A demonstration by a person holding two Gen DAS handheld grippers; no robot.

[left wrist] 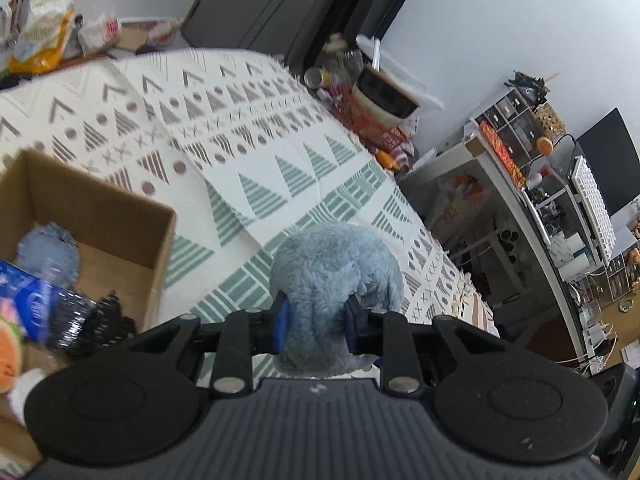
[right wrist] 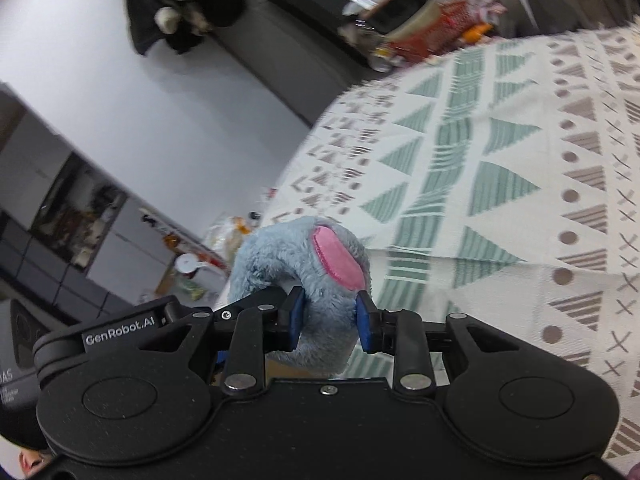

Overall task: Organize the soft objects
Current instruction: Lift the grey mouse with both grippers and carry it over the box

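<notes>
Clamping fuzzy grey-blue plush toy (left wrist: 332, 280), left gripper (left wrist: 316, 320), right gripper (right wrist: 330, 318) pinching its pink-patched limb.

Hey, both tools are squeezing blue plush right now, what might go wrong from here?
The left tool pinches only a fold of the blue plush toy, so it may slip out before reaching the cardboard box. That box already looks crowded. The right tool grips plush too; if it's one toy, pulling apart could strain it.
</notes>
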